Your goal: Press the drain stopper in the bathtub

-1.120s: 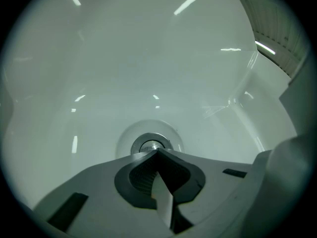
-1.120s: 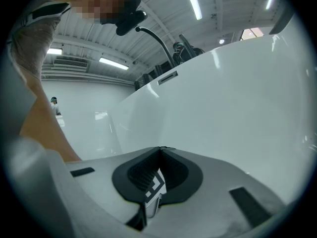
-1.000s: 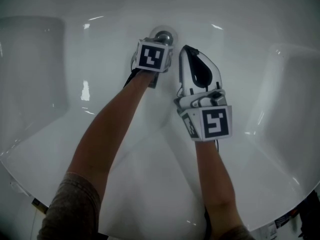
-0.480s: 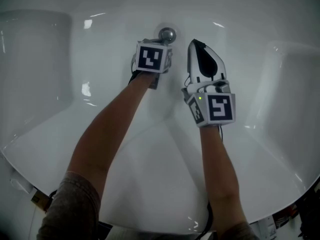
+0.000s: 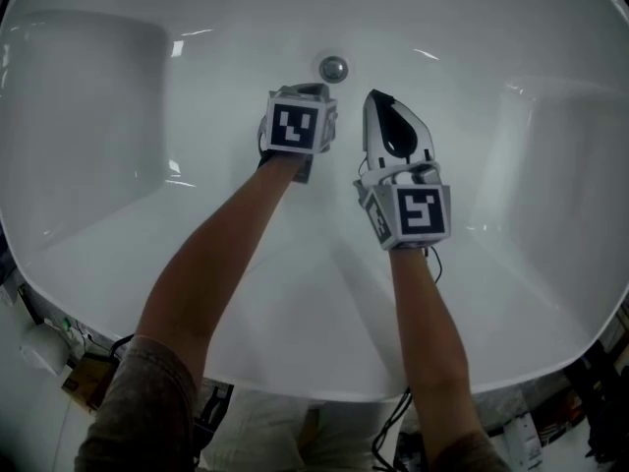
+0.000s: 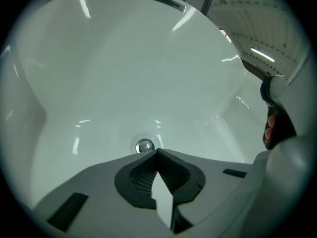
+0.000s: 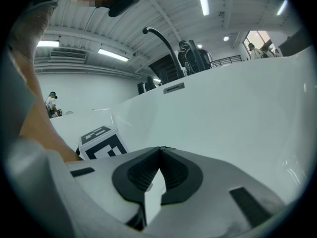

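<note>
Tub (image 5: 118, 165): white; I see both grippers inside it, above its floor.
Stopper (image 5: 333, 68): round, metal, seated in the drain in the tub floor.
Left gripper (image 6: 157, 152): jaws together, nothing between them. Tips point at the stopper, just short of it; I see a gap in the head view.
Right gripper (image 7: 159, 150): jaws together, nothing held. It sits beside the left one, right of the stopper, and faces the tub wall.
Faucet (image 7: 163, 46): dark, curved, on the far rim.
</note>
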Available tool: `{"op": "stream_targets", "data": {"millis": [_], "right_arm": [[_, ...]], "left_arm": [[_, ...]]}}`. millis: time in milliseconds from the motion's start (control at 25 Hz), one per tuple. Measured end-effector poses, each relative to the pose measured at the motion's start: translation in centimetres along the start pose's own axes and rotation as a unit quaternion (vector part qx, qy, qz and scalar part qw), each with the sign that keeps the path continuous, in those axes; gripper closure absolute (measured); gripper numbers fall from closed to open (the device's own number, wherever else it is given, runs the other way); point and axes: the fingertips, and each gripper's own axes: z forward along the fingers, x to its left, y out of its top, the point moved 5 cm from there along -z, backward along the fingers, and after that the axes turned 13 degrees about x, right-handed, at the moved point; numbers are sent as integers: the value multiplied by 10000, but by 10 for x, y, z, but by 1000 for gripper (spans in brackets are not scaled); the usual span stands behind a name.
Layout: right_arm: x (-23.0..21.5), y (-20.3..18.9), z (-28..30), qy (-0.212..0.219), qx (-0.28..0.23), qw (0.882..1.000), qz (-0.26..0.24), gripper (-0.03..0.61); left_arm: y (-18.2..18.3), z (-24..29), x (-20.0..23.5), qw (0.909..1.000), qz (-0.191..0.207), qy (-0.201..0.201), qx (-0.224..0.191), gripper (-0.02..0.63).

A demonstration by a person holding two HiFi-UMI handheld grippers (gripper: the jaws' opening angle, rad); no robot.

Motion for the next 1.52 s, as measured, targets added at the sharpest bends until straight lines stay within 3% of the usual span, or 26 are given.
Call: {"op": "stream_targets", "data": {"millis": [880,1240,1520], "right_arm": [[84,179,-158,-58,15,9999,139,581],[127,256,-238,38,-133,9992,380,581],[177,309,-297,431,-301,9985,164,581]], "left_arm": [[29,-287,-80,9984,-215,-117,-517,611],[24,-427,-120,9956,83,-191,-914,611],[17,-539,-153,9844,782,-350,-1537,611]]}}
